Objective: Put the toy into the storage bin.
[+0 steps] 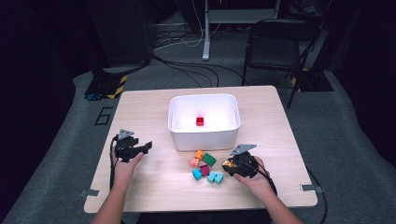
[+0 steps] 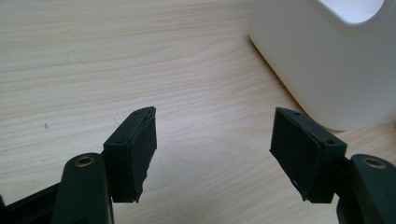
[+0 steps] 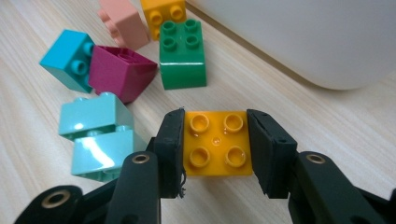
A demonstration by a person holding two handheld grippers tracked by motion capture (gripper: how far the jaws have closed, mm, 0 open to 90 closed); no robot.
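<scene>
My right gripper (image 3: 215, 149) is clamped on a yellow brick (image 3: 217, 143), one pad against each smooth side wall, four studs facing up toward me. In the high view that right gripper (image 1: 229, 164) sits low over the table (image 1: 140, 107), just right of the loose pile and in front of the white bin (image 1: 204, 140); I can't quite tell whether the brick rests on the wood or is a hair clear of it. It should handle as a light, rigid piece of hard plastic: no give, nothing to crush, but glossy walls that could slide on the pads if I squeeze off-centre or tip it. The flat opposite walls are the right place to hold, well below the studs, with the pads square to them as they are now. Beside it lie a green brick (image 3: 182, 56), a magenta brick (image 3: 120, 70) tipped on edge, a teal brick (image 3: 67, 58), two pale mint bricks (image 3: 100, 137) stacked, a pink brick (image 3: 123, 21) and an orange brick (image 3: 164, 10). A red brick (image 1: 200, 121) already lies inside the bin. My left gripper (image 2: 212, 154) hovers near the bin's left wall with its jaws spread wide and nothing between them.
</scene>
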